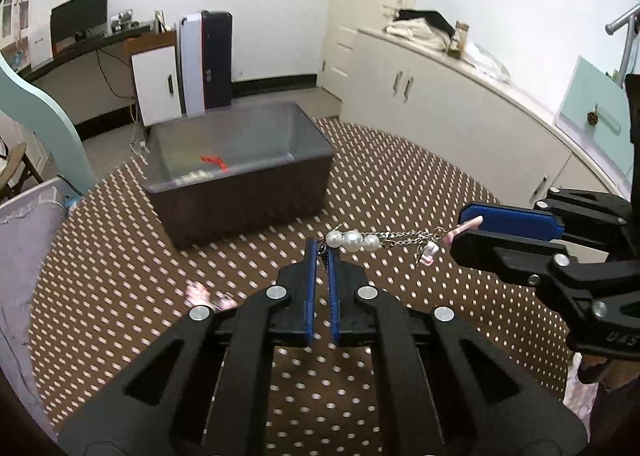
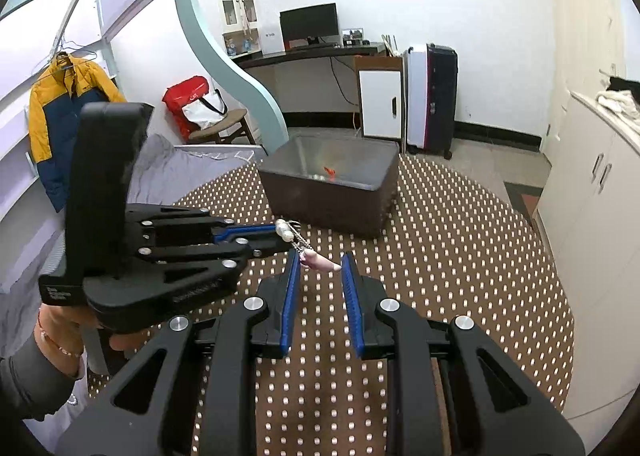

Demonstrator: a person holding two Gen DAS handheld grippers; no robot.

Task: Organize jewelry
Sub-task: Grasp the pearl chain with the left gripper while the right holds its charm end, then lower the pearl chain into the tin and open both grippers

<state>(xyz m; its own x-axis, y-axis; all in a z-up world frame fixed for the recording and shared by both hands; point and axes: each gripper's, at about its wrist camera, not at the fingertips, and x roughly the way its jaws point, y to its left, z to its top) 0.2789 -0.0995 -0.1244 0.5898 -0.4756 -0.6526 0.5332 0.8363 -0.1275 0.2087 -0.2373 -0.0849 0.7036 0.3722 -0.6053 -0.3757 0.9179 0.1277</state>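
1. Jewelry here is one chain piece (image 1: pixel 384 240), stretched in the air above the counter (image 1: pixel 400 184) between the two grippers: three white pearls in a row at one end, a silver chain in the middle, one pink charm at the other end.
2. One round counter, covered in a brown cloth with pale dots, carries everything.
3. One dark rectangular bin (image 1: pixel 240 172) stands toward the far side of the counter, well apart from the chain; inside it lie one red item and some small pale bits too blurred to count.
4. Left gripper (image 1: pixel 323 256): its two blue-padded jaws are pressed nearly together on the pearl end of the chain, with the three pearls just beside their tips.
5. Right gripper (image 2: pixel 318 264): its two jaws stand partly apart, and the pink charm sits between them, lying across the gap from one pad to the other in its own wrist view.
6. One more pink trinket (image 1: pixel 208 296) lies on the cloth, left of the left gripper's fingers, blurred.
7. A person's hand (image 2: pixel 68 328) holds the left gripper's handle, with one thin bracelet at the wrist.
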